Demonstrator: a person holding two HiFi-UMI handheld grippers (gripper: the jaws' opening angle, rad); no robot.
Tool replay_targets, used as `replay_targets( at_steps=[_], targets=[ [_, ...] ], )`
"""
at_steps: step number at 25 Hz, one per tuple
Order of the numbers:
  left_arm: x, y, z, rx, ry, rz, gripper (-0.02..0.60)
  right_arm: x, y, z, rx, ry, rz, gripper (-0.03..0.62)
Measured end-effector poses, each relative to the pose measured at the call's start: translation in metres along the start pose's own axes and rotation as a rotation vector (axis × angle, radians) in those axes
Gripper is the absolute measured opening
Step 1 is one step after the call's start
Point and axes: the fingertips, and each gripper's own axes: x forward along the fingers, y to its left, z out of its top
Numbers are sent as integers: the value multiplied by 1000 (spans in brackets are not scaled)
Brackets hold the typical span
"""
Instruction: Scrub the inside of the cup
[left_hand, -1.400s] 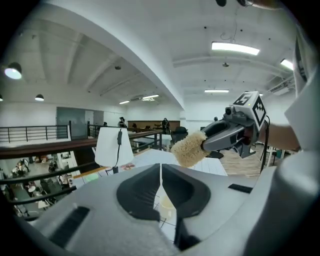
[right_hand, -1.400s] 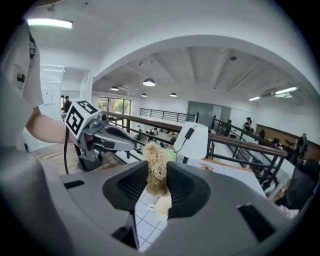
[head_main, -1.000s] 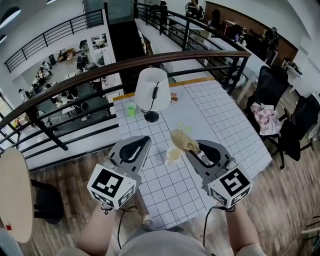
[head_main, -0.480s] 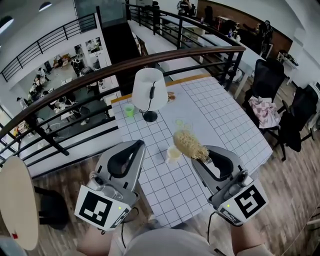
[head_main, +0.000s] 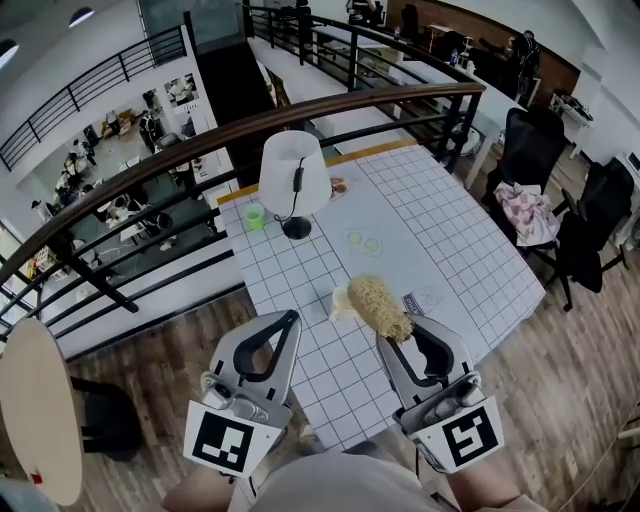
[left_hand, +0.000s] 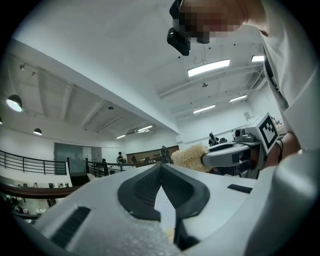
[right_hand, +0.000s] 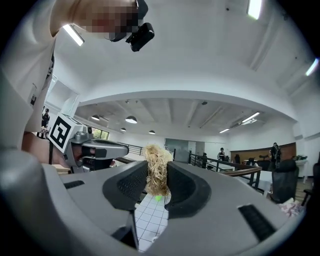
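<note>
1. Left gripper (head_main: 289, 320): jaws were together, nothing between them.
2. Right gripper (head_main: 396, 338): jaws were clamped on the fibrous scrubber (head_main: 378, 306).
3. Cup (head_main: 340, 300): sat on the table (head_main: 450, 240), just beside the scrubber, at its 9 o'clock.

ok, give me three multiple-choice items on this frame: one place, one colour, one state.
1. In the head view, the green cup stands:
A. left of the lamp
B. right of it
C. on the floor

2. The lamp's shade is:
A. white
B. red
C. blue

3. The right tool is:
A. open, empty
B. shut on the scrubber
C. shut, empty

Answers:
1. A: the cup sits on the table beside the lamp's base.
2. A: the shade is plain white.
3. B: fibres sit pinched between both jaws.
</note>
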Motion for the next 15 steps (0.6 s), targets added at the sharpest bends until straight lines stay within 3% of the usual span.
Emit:
replay_targets(
  at_steps=[7, 15],
  targets=[
    [-5, -17, -38, -60, 62, -16, 14, -13, 4, -36, 6, 103, -23, 115],
    [-8, -26, -52, -81, 90, -25, 14, -18, 4, -40, -2, 117, -36, 115]
  ],
)
